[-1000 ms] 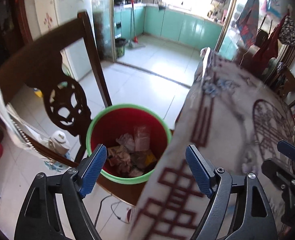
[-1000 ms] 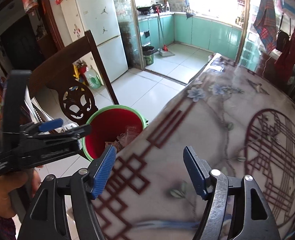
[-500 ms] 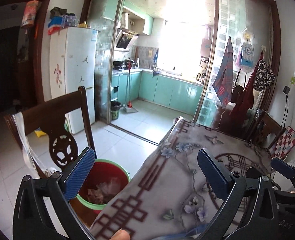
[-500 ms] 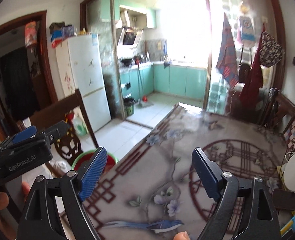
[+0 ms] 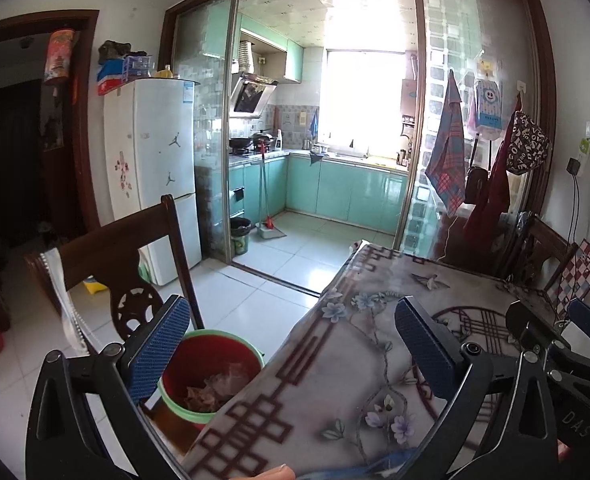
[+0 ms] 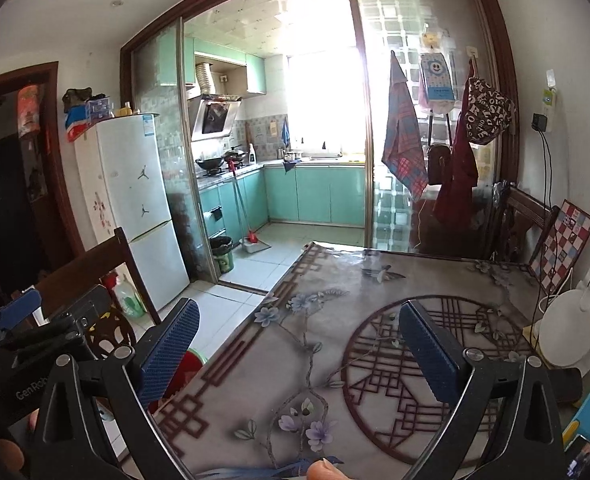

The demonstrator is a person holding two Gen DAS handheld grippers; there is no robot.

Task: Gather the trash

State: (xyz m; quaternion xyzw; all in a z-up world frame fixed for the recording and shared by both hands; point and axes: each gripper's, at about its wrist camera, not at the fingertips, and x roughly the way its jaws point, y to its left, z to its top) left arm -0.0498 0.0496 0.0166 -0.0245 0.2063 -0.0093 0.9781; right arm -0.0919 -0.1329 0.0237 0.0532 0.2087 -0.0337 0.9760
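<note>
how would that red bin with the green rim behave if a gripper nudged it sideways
The red bin would probably slide or tip easily: it looks like thin plastic, holding only some crumpled scraps. It seems to sit on a wooden chair seat, so a hard push might knock it off.

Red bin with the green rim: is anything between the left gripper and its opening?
Partly. The table's edge overlaps the red bin on its right side; otherwise the opening is unobstructed. The left gripper is open and empty.
</note>
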